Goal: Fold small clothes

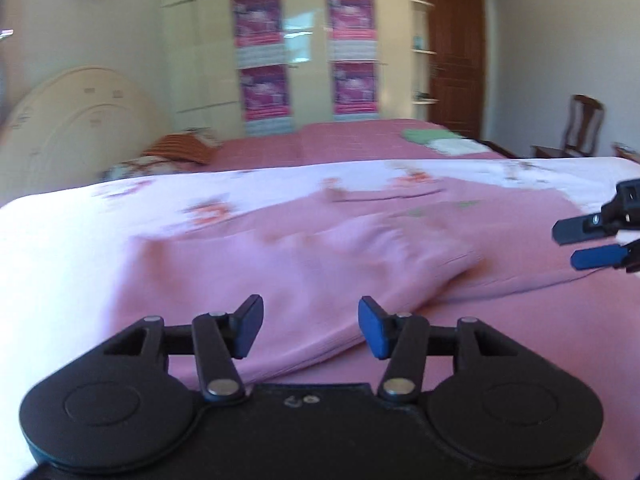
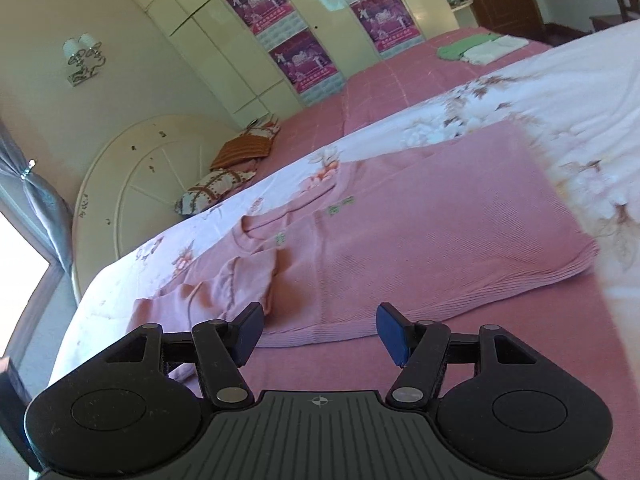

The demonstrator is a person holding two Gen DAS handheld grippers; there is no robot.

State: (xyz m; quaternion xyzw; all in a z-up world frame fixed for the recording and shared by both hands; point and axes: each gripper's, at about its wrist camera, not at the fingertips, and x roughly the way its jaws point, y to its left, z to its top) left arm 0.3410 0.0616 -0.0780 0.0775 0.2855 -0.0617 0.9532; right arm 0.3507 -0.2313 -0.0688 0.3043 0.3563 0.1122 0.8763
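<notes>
Left wrist view: left tongs (image 1: 311,328) gaping, nothing between the pads, hanging just over the near edge of a pink knit top (image 1: 360,248). Garment lies on a white floral quilt (image 1: 72,232) on the bed, spreading forward and to the right of the tongs. A folded-over part, likely a sleeve, forms a raised ridge running from lower centre up to the right. Picture is blurred, so fine detail is unclear. Right tongs (image 1: 592,242) show at the right edge, pads apart, empty, over the far right part of the top.

Right wrist view: right tongs (image 2: 320,334) spread wide, holding nothing, right at the ribbed hem of the pink knit top (image 2: 420,220). Body lies flat; its long axis runs away from the tongs, hem near, neckline (image 2: 256,226) far and to the left. One sleeve (image 2: 224,280) is bunched and folded inward on the left side, just ahead of the left pad. Folded green and white clothes (image 2: 480,50) sit well apart on the pink bedspread (image 2: 380,84) behind.

Judgement: sleeve stage looks done or partly done on one side. The next grasp probably turns on the hem edge, which lies directly ahead of the right tongs; the right hand seems nearer to it, the left nearer the sleeve ridge.
</notes>
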